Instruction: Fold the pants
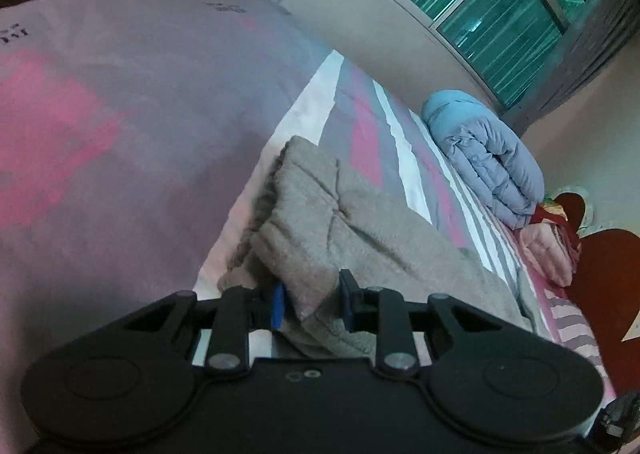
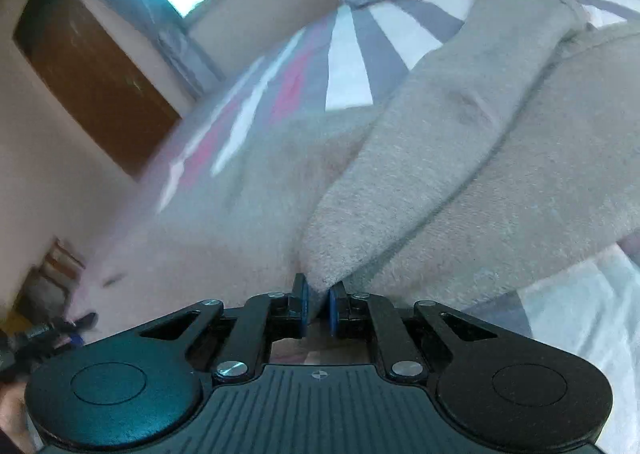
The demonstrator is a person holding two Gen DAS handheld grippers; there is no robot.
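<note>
On the striped pink, grey and white bed sheet (image 1: 404, 158) lie the soft grey-beige fleece pants (image 1: 360, 222), spread across the near half of the bed; we hold them at two places. Our left gripper (image 1: 312, 304) has its blue-padded jaws clamped on a thick folded edge of the fabric, close to what looks like the gathered waistband end; our right gripper (image 2: 318, 308) has its jaws drawn nearly together on a thin corner of the same cloth, where a folded flap comes to a point.

We judge the pants (image 2: 480, 142) light, limp and rather bulky; the nap is fuzzy, so the pads should bite well and slipping seems unlikely; nothing here is fragile. Being so soft, the cloth will sag and drape between our two grips rather than hold a line, and a fold will keep its place only if we lay it down flat. We think the best holds are on hems, waistband and seams, where layers are thick and pull evenly; a pinch on a single loose layer may lift only that layer and open the fold.

Beyond the pants, near the wall under the green-curtained window (image 1: 492, 10), sits a rolled pale blue quilted duvet (image 1: 488, 158), well apart from our work.
</note>
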